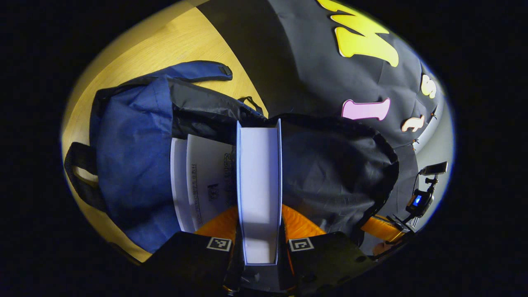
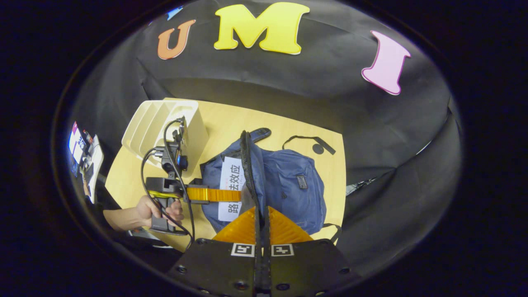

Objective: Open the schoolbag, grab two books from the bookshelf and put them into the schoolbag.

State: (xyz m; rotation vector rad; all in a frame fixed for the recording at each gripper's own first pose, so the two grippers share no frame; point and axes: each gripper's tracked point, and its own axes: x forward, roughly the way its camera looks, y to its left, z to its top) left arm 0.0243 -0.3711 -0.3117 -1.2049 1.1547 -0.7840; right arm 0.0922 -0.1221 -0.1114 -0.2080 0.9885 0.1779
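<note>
Schoolbag: blue, lying flat on the wooden bench, mouth open. In the right gripper view the right claw is pinched narrow on the raised zip edge of the bag's flap, lifting it upward. Judged purpose: hold the mouth wide so a book can slide in without snagging the fabric.

In the left gripper view the left claw is clamped on a white book, gripped by its two covers with the page edge facing the camera. The book's far end sits at the dark lining of the opening. A second book already lies inside the bag, just beside the held one, cover showing.

In the right gripper view the left claw reaches in from the side, held by a hand, its fingers reaching to a white book at the mouth. The white bookshelf stands on the bench behind that claw; its slots look empty from here.

Judgement: last book going in. Next move calls for pushing it deeper alongside the first, then release. Risk: the corner catching on the lining.
</note>
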